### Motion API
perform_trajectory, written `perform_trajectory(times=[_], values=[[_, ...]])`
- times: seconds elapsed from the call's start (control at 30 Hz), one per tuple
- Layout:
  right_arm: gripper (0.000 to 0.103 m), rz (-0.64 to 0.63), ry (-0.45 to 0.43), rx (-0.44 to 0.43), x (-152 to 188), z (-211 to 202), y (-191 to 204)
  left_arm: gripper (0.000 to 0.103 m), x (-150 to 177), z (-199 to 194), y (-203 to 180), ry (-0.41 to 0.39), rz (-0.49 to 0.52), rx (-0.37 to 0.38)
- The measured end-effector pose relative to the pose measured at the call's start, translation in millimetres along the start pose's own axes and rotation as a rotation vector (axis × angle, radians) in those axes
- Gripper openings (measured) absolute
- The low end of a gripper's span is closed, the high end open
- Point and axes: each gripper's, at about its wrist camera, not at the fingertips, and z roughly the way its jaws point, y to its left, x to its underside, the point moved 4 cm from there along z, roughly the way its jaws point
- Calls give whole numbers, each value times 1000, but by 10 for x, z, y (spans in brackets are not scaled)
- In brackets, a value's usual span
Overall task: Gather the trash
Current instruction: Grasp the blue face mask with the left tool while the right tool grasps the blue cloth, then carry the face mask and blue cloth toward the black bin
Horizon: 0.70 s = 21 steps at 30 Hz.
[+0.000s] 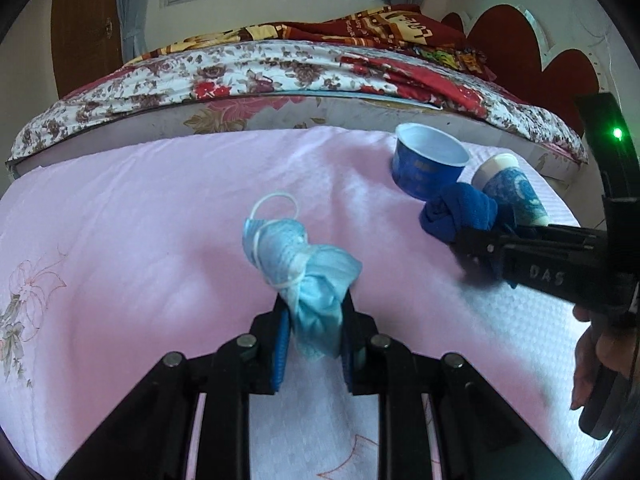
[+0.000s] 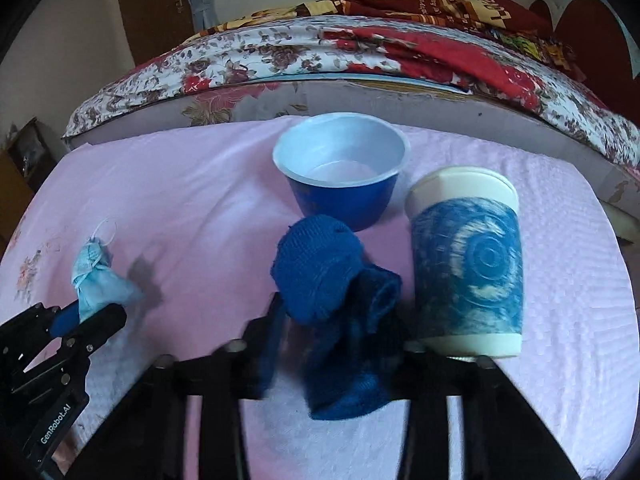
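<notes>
A crumpled light-blue face mask (image 1: 304, 264) with white ear loops is pinched between the blue pads of my left gripper (image 1: 314, 312), which is shut on it just above the pink cloth. The same mask (image 2: 94, 280) and left gripper (image 2: 92, 316) show at the left of the right wrist view. My right gripper (image 2: 340, 332) is closed around a knotted dark-blue sock (image 2: 320, 280); its fingers are blurred and partly hidden by the fabric. The left wrist view has the right gripper (image 1: 468, 248) gripping the sock (image 1: 456, 212).
An empty blue bowl (image 2: 340, 172) stands just behind the sock, and a tall paper cup (image 2: 468, 264) with a blue pattern stands right beside it. All rest on a pink cloth (image 2: 180, 200). A floral-covered bed (image 1: 240, 68) rises behind. A person's hand (image 1: 600, 352) holds the right gripper.
</notes>
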Motion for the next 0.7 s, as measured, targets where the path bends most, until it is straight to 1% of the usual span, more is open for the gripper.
perform_trajectory(times=[0.07, 0.1, 0.2, 0.23, 0.33, 0.47, 0.6, 0.63, 0.7], values=[[21, -1, -28, -25, 16, -144, 17, 23, 5, -74, -25, -14, 10, -3], [20, 2, -36, -39, 24, -191, 25, 23, 14, -108, -39, -20, 14, -5], [11, -2, -68, -84, 67, -407, 110, 23, 43, -214, -80, -33, 27, -7], [6, -8, -81, -93, 95, -494, 148, 23, 64, -275, -109, -39, 37, -10], [6, -14, -94, -125, 199, -685, 211, 23, 144, -407, -166, -44, 44, -10], [5, -21, -101, -143, 377, -921, 239, 23, 249, -571, -259, -49, 54, -3], [6, -15, -67, -152, 493, -879, 230, 23, 325, -590, -276, -35, 43, -7], [8, -5, -58, -151, 504, -819, 214, 23, 339, -587, -273, -33, 42, -10], [42, 20, -5, -101, 537, -640, 170, 23, 375, -580, -248, -27, 39, -19]])
